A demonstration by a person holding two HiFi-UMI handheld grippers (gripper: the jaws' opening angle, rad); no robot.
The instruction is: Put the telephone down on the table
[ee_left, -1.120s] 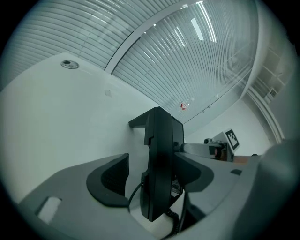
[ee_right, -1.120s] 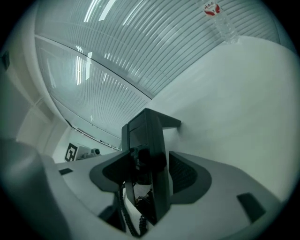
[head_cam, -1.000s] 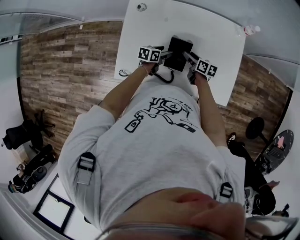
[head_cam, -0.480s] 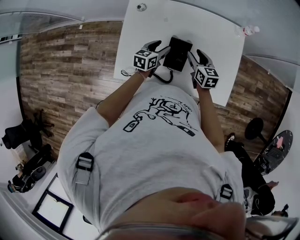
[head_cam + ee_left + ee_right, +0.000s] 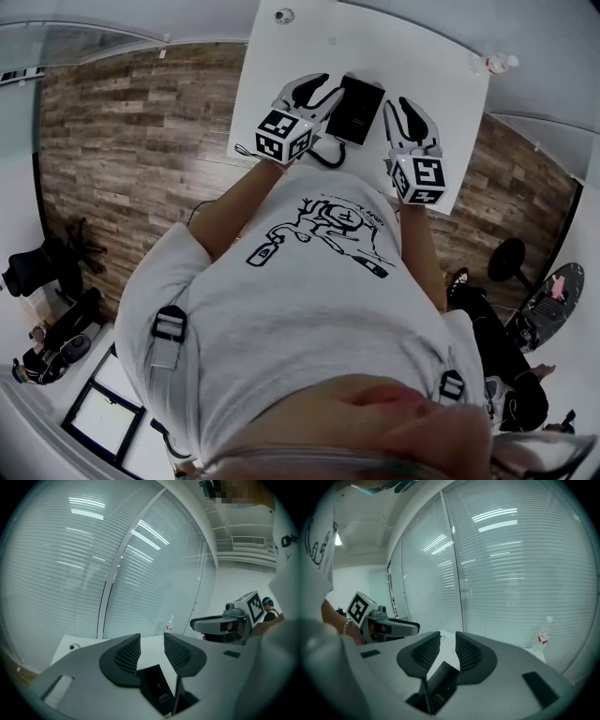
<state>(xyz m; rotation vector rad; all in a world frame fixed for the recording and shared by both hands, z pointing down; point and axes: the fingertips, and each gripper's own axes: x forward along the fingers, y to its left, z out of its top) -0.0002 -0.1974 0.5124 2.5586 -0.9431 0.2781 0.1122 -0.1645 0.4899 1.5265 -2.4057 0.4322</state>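
The black telephone (image 5: 354,109) lies flat on the white table (image 5: 422,56), its coiled cord (image 5: 323,155) trailing off the near edge. My left gripper (image 5: 317,91) hovers above the phone's left side and my right gripper (image 5: 405,111) above its right side. Neither touches it. Both pairs of jaws have just been closing, and a narrow gap with nothing in it shows between them. The left gripper view has its jaws (image 5: 151,641) over the telephone (image 5: 157,691) below. In the right gripper view the jaws (image 5: 447,641) stand likewise over the telephone (image 5: 440,688).
A plastic water bottle (image 5: 502,61) stands at the table's far right corner. A small round object (image 5: 283,14) sits at the far left edge. Wooden floor surrounds the table. Glass walls with blinds stand behind it.
Both grippers have risen off the table beside the telephone and rolled their marker cubes toward the camera. Their jaws have narrowed. The telephone has stayed where it lay.
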